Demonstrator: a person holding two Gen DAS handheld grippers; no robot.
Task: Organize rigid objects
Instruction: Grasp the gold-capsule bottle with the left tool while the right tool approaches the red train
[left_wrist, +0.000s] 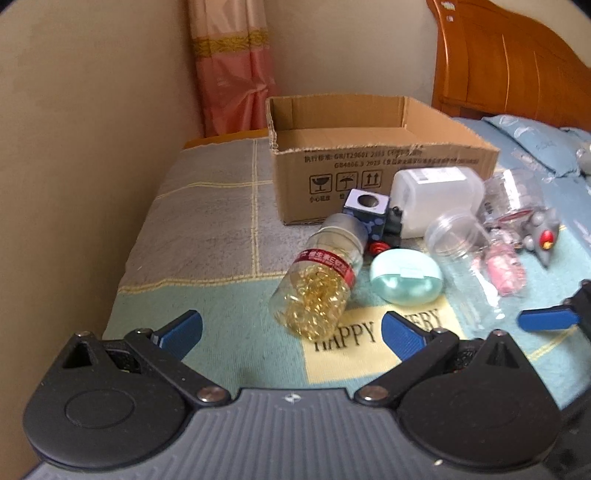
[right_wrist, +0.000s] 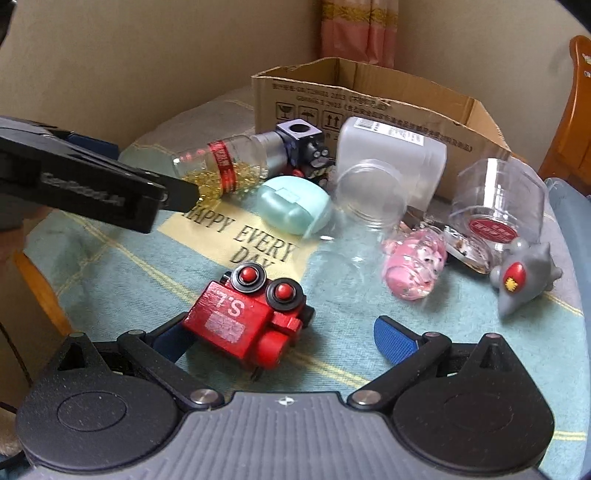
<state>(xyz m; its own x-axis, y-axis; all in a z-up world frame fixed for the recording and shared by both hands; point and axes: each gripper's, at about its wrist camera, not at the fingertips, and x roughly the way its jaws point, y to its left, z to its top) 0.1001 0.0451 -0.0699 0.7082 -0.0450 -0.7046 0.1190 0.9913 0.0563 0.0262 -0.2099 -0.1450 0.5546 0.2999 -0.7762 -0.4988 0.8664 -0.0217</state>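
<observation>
A clear bottle of yellow capsules (left_wrist: 317, 280) with a red label lies on its side just ahead of my left gripper (left_wrist: 291, 332), which is open and holds nothing. In the right wrist view a red toy train (right_wrist: 243, 321) lies between the wide jaws of my open right gripper (right_wrist: 280, 328), close against the left finger, which it partly hides. An open cardboard box (left_wrist: 369, 158) stands behind the pile. A mint oval case (right_wrist: 291, 205), a clear open jar (right_wrist: 369, 199) and a white container (right_wrist: 391, 155) lie between the bottle and the box.
A blue cube with a hole (left_wrist: 365, 210), a pink toy in clear wrap (right_wrist: 413, 266), a grey shark toy (right_wrist: 524, 277) and a clear tub with a red lid (right_wrist: 498, 206) crowd the right side. A wall runs along the left; a wooden headboard (left_wrist: 509, 59) rises at the back right.
</observation>
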